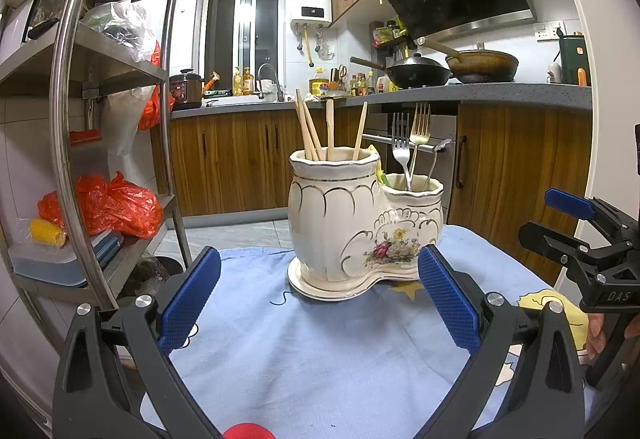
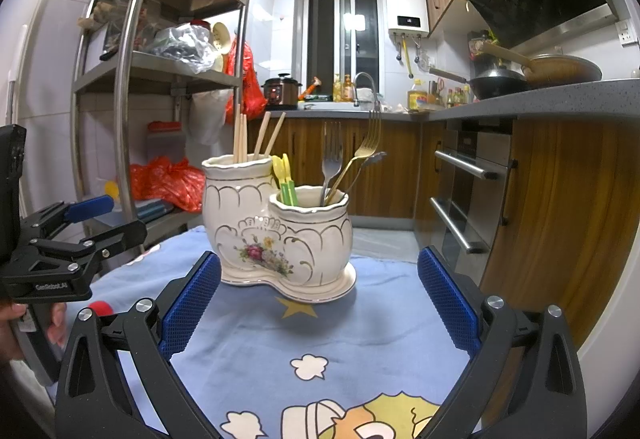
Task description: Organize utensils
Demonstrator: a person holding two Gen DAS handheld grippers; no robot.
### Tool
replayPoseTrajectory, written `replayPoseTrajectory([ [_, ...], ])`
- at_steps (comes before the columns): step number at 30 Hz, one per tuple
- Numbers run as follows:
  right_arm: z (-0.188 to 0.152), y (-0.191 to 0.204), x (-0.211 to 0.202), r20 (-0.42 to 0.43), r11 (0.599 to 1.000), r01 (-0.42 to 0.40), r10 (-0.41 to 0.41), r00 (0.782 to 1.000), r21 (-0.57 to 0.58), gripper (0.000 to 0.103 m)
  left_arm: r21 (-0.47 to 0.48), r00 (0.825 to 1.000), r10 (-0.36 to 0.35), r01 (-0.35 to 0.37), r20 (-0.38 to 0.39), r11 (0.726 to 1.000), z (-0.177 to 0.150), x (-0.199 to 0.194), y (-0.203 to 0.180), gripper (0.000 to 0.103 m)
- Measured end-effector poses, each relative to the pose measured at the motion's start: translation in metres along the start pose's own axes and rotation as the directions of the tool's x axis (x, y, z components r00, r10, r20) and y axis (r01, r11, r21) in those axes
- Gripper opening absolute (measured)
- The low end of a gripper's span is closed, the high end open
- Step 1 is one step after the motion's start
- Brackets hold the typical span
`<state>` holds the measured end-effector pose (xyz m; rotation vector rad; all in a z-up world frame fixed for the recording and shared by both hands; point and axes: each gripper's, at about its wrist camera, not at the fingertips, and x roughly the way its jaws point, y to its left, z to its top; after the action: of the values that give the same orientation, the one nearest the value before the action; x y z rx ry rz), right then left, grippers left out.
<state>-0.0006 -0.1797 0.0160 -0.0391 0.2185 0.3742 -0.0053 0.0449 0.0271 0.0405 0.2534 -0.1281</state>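
Cream ceramic, gilt-edged and painted with a spray of flowers, the two-pot utensil holder [image 1: 352, 231] stands upright on the bench, whose top is covered by a blue cartoon-print cloth [image 1: 320, 351]. Its taller pot carries four wooden chopsticks [image 1: 316, 131], leaning a little apart from one another. The shorter pot, joined to it on the same base, holds a silver fork [image 1: 401, 143], a gold fork [image 1: 420, 131] and a spoon [image 1: 436, 155] with its bowl tipped away. From the right wrist view a yellow-green plastic piece [image 2: 285, 179] (what exactly it is I can't make out) pokes up from the shorter pot, just beside the taller one.

Both tools sit back from the holder, touching nothing. Left gripper [image 1: 320, 299] has its blue-padded fingers [image 1: 188, 303] spread wide, the holder framed between them but well beyond the tips. Right gripper [image 2: 319, 301] is spread just as wide and empty too; it also shows at the edge of the left wrist view, off to that side of the holder.

Behind stand a steel shelf rack [image 2: 160, 71] with red bags, and woks [image 1: 448, 69] on the kitchen counter.
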Motion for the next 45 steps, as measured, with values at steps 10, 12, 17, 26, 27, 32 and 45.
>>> replayPoseTrajectory([
  [10, 0.0002, -0.0002, 0.0005, 0.0, 1.0, 0.0, 0.0, 1.0, 0.001, 0.098, -0.002, 1.0, 0.004, -0.004, -0.002, 1.0, -0.0005, 0.0005, 0.0007, 0.097],
  [12, 0.0, 0.0, 0.0001, -0.001, 1.0, 0.0, 0.0, 1.0, 0.0, 0.098, -0.002, 1.0, 0.006, -0.006, -0.003, 1.0, -0.0004, 0.001, 0.0005, 0.097],
  [17, 0.0001, -0.0001, 0.0002, -0.001, 1.0, 0.0, 0.0, 1.0, 0.0, 0.098, -0.001, 1.0, 0.018, -0.018, -0.008, 1.0, -0.001, 0.0019, -0.0003, 0.097],
  [26, -0.0001, -0.0009, 0.0009, -0.002, 1.0, 0.0, 0.0, 1.0, 0.001, 0.098, 0.005, 1.0, 0.018, -0.017, -0.013, 1.0, -0.0002, 0.0027, -0.0019, 0.097],
  [27, 0.0, -0.0007, 0.0008, -0.003, 1.0, 0.0, 0.0, 1.0, 0.0, 0.098, 0.005, 1.0, 0.017, -0.017, -0.013, 1.0, -0.0002, 0.0026, -0.0018, 0.097],
  [32, 0.0001, -0.0008, 0.001, -0.003, 1.0, 0.0, 0.0, 1.0, 0.0, 0.098, 0.005, 1.0, 0.017, -0.017, -0.013, 1.0, -0.0002, 0.0027, -0.0015, 0.097],
  [45, 0.0004, -0.0011, 0.0008, -0.003, 1.0, 0.0, 0.0, 1.0, 0.001, 0.098, 0.0, 1.0, 0.024, -0.024, -0.019, 1.0, -0.0005, 0.0036, -0.0019, 0.097],
])
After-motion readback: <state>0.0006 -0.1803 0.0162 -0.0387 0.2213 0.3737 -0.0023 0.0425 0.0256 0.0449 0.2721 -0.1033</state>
